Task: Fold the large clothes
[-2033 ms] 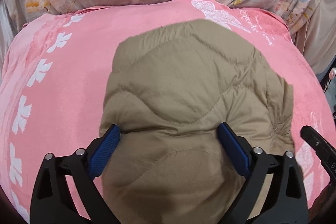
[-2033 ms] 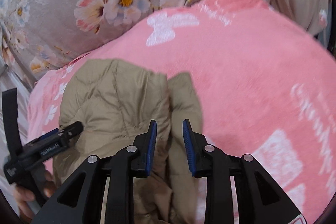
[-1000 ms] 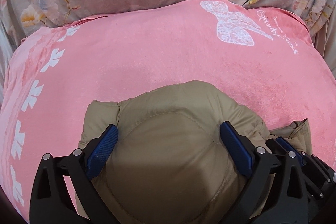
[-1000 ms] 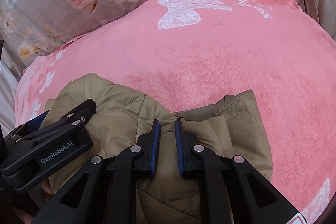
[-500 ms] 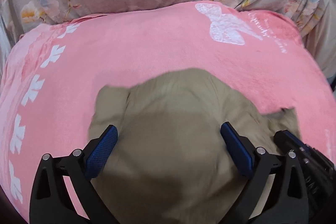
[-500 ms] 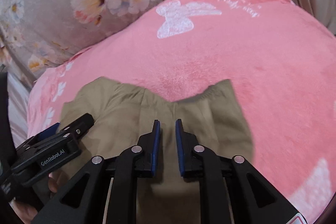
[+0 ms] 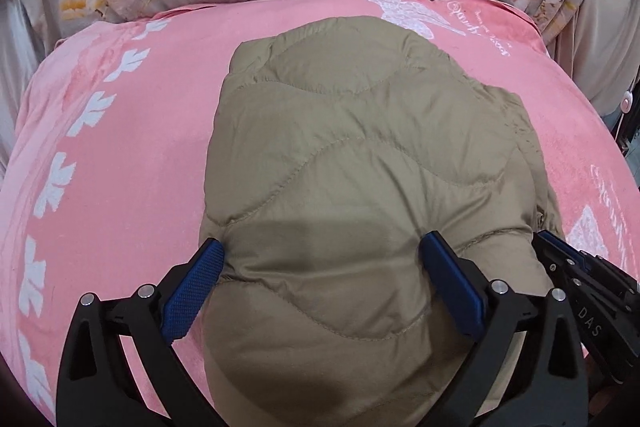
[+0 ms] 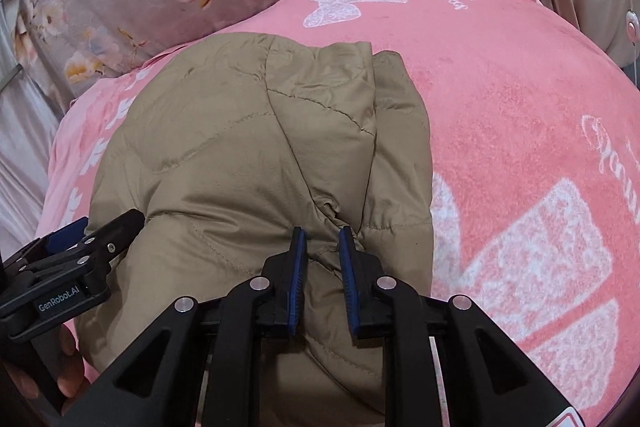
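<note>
My left gripper (image 7: 320, 291) gapes wide over the puffy, soft quilted jacket (image 7: 372, 163), my right gripper (image 8: 323, 267) pinching its bunched edge, likeliest hold.

The jacket (image 7: 360, 163) runs off the left wrist view at 6 o'clock, hiding the blanket (image 7: 120, 167) beneath. In the right wrist view the left tongs (image 8: 72, 247) are cut off at 9 o'clock, their grip untellable. The blanket's script is too small to read.

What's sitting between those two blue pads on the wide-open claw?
A puffy bulge of the tan quilted jacket fills the gap between the left gripper pads, seen in the left wrist view.
</note>
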The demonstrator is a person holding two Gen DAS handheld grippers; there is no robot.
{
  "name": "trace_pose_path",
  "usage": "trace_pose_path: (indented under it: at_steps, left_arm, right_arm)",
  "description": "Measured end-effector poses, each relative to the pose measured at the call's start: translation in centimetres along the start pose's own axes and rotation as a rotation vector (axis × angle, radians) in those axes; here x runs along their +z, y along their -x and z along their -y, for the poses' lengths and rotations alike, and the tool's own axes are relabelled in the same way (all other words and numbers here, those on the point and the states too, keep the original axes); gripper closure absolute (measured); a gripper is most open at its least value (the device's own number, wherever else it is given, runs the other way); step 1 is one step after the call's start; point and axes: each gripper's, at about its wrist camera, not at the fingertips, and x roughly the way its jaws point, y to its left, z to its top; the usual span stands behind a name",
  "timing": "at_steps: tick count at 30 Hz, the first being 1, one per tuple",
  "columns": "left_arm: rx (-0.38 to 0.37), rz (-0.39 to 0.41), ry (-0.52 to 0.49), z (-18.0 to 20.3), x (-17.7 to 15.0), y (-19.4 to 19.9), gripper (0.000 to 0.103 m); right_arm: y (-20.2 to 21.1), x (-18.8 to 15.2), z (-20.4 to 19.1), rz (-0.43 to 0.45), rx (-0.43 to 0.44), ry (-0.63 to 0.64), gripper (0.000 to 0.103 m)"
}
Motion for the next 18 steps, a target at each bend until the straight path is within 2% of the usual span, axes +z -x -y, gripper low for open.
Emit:
trace_pose_path:
  at_steps: [4, 6, 8, 10, 12, 14, 18]
  left_arm:
    - [0.025, 0.032, -0.012, 0.2, -0.6, -0.2, 0.005]
    - [-0.004, 0.018, 0.004, -0.5, -0.5, 0.0, 0.005]
    - [-0.05, -0.026, 0.049, -1.8, -0.4, 0.5, 0.005]
    - [-0.093, -0.066, 0.096, -3.4, -0.4, 0.8, 0.005]
    - [-0.147, -0.106, 0.15, -5.2, -0.5, 1.0, 0.005]
    - [-0.216, -0.152, 0.203, -7.3, -0.2, 0.5, 0.005]
    - [-0.375, -0.243, 0.283, -9.8, 0.0, -1.5, 0.005]
  right_arm:
    - [0.0, -0.4, 0.7, 0.017, 0.044, -0.005, 0.085]
    - [1.0, 0.1, 1.8, 0.012, 0.079, -0.053, 0.083]
    - [2.5, 0.5, 3.5, 0.041, 0.07, -0.105, 0.065]
    - [3.1, 1.0, 5.3, 0.038, 0.042, -0.139, 0.058]
    - [2.3, 1.5, 7.6, -0.023, 0.056, -0.182, 0.058]
    - [0.0, 1.8, 9.7, -0.147, 0.171, -0.246, 0.058]
    - [-3.5, 1.8, 11.1, -0.286, 0.359, -0.326, 0.057]
